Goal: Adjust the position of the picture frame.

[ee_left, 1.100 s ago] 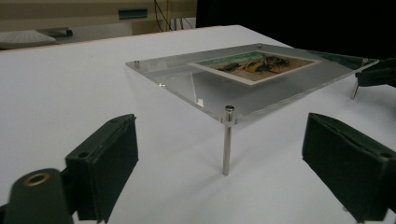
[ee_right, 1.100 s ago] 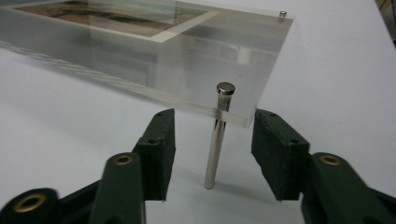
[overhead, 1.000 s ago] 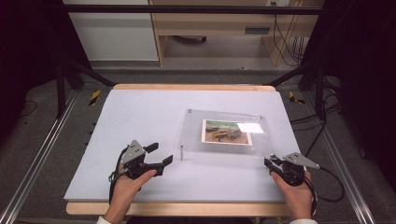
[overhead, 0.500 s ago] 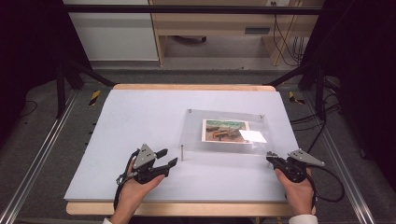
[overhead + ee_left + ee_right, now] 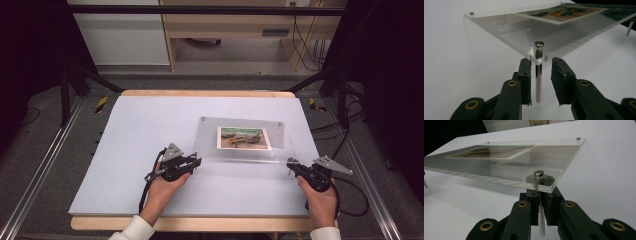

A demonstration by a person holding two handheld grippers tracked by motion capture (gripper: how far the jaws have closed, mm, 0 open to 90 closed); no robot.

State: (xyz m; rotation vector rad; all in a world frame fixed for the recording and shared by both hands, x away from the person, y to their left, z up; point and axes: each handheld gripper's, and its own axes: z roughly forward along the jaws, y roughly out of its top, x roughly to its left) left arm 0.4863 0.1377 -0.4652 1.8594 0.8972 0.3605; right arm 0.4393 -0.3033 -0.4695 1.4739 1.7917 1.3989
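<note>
Left gripper view: left tongs [image 5: 541, 80] released, jaws standing either side of the near-left metal leg [image 5: 538, 75] of the clear frame [image 5: 506, 25], not touching it.
Right gripper view: right tongs [image 5: 539, 207] clenched on the near-right leg [image 5: 541, 220], just under the frame's corner.
Frame: clear acrylic panel holding a photo [image 5: 244, 138], on the white surface [image 5: 150, 125], near edge propped on the two legs, far edge low.
Step in hand: likely gripping both front legs, either to unscrew them or lift the frame.
Next move: left tongs should close squarely on the leg, keeping it upright so the panel does not twist.
</note>
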